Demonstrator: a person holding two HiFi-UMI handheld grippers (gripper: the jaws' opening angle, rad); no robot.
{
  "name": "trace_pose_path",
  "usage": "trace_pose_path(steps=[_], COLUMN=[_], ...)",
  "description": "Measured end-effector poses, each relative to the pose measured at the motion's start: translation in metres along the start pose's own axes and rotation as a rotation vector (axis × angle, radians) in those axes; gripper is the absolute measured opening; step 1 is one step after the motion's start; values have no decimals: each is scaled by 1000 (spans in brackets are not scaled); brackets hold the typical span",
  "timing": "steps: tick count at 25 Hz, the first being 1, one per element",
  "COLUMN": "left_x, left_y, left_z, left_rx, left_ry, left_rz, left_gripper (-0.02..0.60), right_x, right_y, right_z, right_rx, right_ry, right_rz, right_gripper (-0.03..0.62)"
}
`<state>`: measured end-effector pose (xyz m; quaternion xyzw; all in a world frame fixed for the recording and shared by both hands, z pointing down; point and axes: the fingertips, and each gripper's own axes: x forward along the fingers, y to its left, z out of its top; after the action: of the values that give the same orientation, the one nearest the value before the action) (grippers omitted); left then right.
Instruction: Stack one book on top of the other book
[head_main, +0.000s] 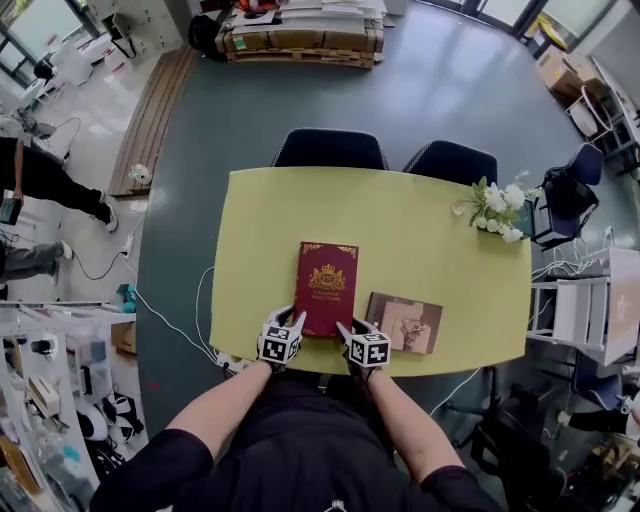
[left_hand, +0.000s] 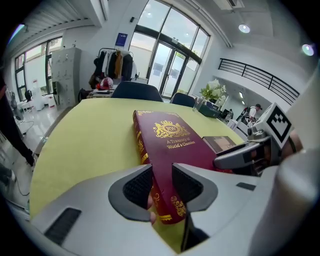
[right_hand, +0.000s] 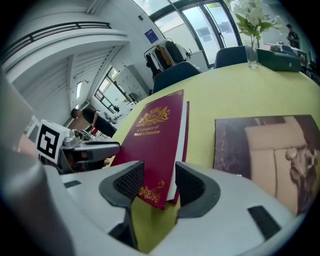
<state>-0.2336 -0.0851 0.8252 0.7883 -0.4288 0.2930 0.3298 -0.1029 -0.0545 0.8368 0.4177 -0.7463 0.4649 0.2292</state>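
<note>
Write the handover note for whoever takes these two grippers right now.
Left gripper: jaws apart, straddling the near left corner of the red book; no firm squeeze visible.
Right gripper: jaws apart, straddling the same book's near right corner.
Things: the red book lies on the yellow table, close to its near edge. The brown book lies flat just to its right, with a strip of table between them.
Done: both grippers are set at the red book; nothing is stacked.
Left: probably close on the red book, lift it and lay it on the brown book.
</note>
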Motion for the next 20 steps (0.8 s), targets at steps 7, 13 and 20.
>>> trace_pose_path(steps=[7,13,20], left_x=[-32,-22,48], left_y=[2,-67,-176], left_z=[24,85,116], left_rx=[67,388,700], left_ry=[-68,-111,38], left_rz=[43,-136,-415], left_gripper=[126,126,126], right_x=[-40,-105,-143], right_y=[-20,-67,-115], right_z=[12,22,-20], right_rx=[75,349,581], right_ry=[-83,-276,-340], right_rz=[-78,-157,-250], right_gripper=[190,190,190])
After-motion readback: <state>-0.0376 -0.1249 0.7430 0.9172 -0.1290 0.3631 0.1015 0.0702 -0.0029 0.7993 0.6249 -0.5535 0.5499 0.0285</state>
